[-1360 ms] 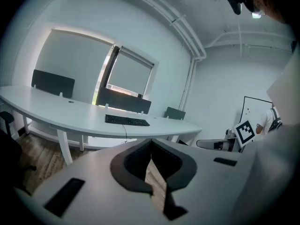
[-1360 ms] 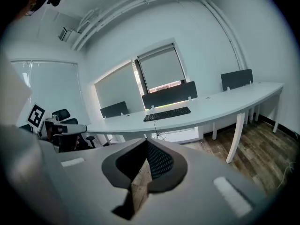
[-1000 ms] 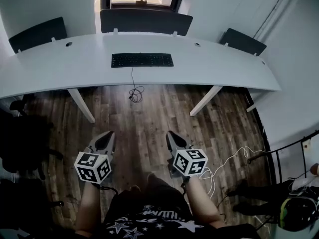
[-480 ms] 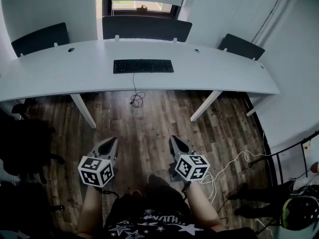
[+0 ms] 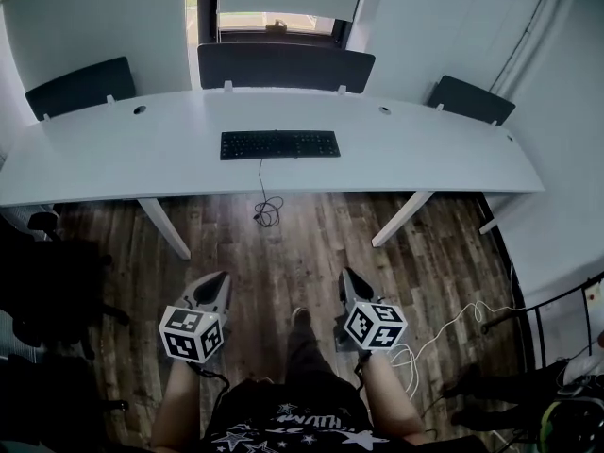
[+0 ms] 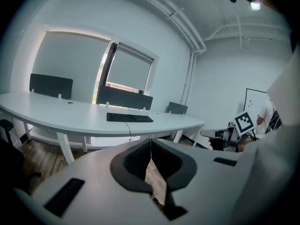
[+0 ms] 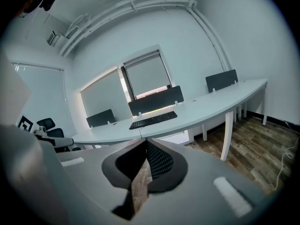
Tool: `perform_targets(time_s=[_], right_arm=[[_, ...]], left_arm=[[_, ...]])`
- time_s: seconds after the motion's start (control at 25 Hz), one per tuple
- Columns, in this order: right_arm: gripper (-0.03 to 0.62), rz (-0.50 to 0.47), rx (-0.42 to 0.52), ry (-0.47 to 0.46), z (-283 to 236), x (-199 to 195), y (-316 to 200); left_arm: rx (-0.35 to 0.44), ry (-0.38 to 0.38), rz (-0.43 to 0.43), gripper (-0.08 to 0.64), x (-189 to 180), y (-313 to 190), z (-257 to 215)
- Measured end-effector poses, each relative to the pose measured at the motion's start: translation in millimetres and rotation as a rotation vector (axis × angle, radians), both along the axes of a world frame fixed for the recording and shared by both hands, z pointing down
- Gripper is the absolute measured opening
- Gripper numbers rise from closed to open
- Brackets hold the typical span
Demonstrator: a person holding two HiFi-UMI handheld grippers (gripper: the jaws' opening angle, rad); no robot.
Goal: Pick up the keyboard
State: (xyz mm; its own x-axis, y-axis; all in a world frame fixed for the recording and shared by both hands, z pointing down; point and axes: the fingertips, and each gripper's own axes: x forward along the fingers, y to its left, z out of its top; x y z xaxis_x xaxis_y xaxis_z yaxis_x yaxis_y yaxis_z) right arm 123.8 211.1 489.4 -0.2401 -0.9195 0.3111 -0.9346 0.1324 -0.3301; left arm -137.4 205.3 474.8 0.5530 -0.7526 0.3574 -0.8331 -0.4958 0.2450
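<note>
A black keyboard (image 5: 280,144) lies flat on the long white desk (image 5: 142,159), near its middle, with a black cable (image 5: 267,206) dropping off the front edge to the floor. The left gripper view shows the keyboard (image 6: 129,118) far ahead, and so does the right gripper view, with the keyboard (image 7: 153,120) on the desk. My left gripper (image 5: 224,276) and right gripper (image 5: 347,274) hang over the wooden floor, well short of the desk. Both are shut with nothing between the jaws.
Dark divider panels (image 5: 285,66) stand along the desk's far edge under a window. White desk legs (image 5: 165,226) slant down at left and right. A black office chair (image 5: 52,281) sits at the left. White cables (image 5: 444,328) and dark gear lie on the floor at the right.
Both grippers and the head have moved forward toward the desk. The desk and keyboard sit lower and slightly larger in the head view.
</note>
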Motion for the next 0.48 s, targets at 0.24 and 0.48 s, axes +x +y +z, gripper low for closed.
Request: perform_targets(time_s=[0.24,0.48], right_arm=[[0.004,-0.033,-0.029,-0.021,13,12,-69],[0.005,-0.056,-0.013,-0.053,6,39,-143]], left_arm=[[-0.005,-0.044,-0.034,0.009,8,-56,14],[0.021,-0.125,-0.08,0.009,32,-122,16]])
